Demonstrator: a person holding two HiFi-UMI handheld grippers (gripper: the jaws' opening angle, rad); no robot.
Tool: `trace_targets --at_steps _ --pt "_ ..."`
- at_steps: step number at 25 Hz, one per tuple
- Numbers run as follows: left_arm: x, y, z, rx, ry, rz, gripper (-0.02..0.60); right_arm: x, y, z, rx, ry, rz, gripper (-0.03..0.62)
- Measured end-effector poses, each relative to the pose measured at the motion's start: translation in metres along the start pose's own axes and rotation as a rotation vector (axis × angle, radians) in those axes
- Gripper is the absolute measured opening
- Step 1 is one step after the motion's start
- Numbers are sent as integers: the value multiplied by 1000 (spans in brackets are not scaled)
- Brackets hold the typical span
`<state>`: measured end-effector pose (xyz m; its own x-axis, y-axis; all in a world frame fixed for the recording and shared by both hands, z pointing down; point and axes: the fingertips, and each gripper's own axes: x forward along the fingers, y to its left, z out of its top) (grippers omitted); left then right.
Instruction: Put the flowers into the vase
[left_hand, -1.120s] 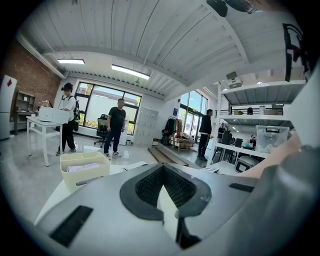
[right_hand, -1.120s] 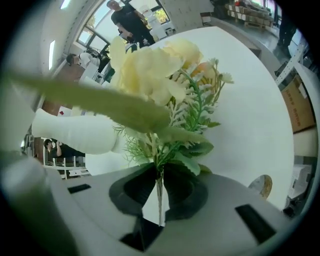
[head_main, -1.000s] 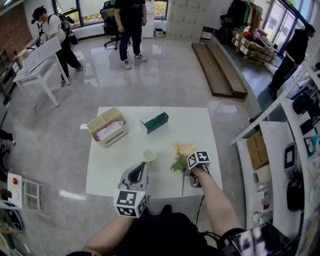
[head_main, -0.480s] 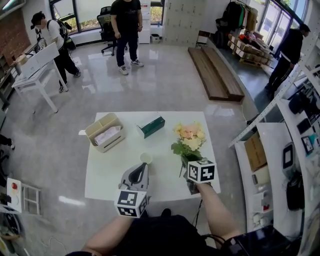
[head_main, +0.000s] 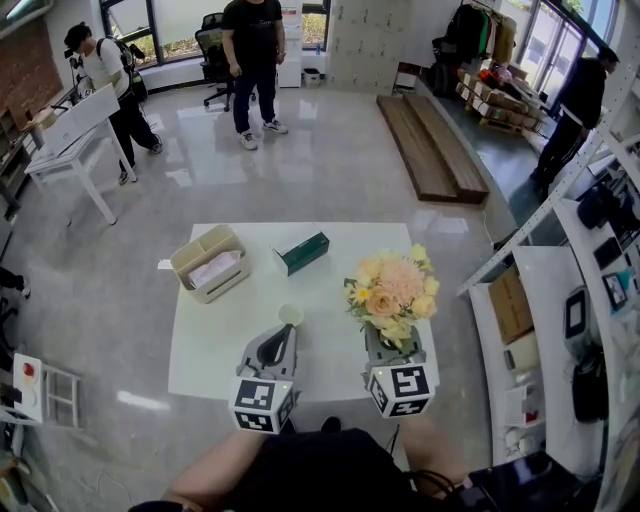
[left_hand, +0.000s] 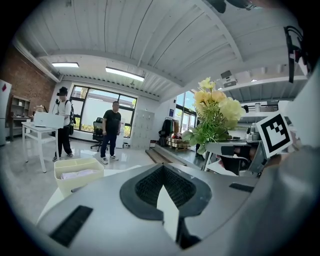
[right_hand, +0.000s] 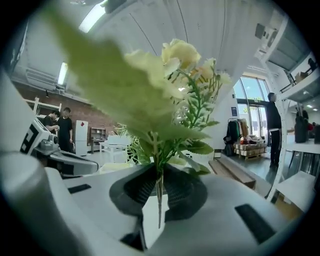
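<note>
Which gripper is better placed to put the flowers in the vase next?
Right. The right gripper is shut on the flower bouquet stems; the left gripper is shut and empty, just short of the vase.

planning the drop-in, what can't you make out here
vase: head view only, too small to see inside
stem ends: head view, under the flowers and right gripper
green box: head view, print too small to read
beige box: contents pale, too small to name
</note>
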<state>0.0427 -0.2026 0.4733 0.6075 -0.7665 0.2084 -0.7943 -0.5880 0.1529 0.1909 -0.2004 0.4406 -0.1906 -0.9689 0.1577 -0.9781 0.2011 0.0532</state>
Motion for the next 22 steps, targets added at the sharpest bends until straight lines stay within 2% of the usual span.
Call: trace_targets --at_steps 5,15,22 --pt "-5 4 -4 -15 -2 30 3 4 17 -1 -8 7 56 48" --pt "-34 45 -6 -38 -18 141 3 32 96 17 7 -14 267 48" --pt "-41 63 3 -44 -38 157 3 57 125 86 -12 -174 337 48"
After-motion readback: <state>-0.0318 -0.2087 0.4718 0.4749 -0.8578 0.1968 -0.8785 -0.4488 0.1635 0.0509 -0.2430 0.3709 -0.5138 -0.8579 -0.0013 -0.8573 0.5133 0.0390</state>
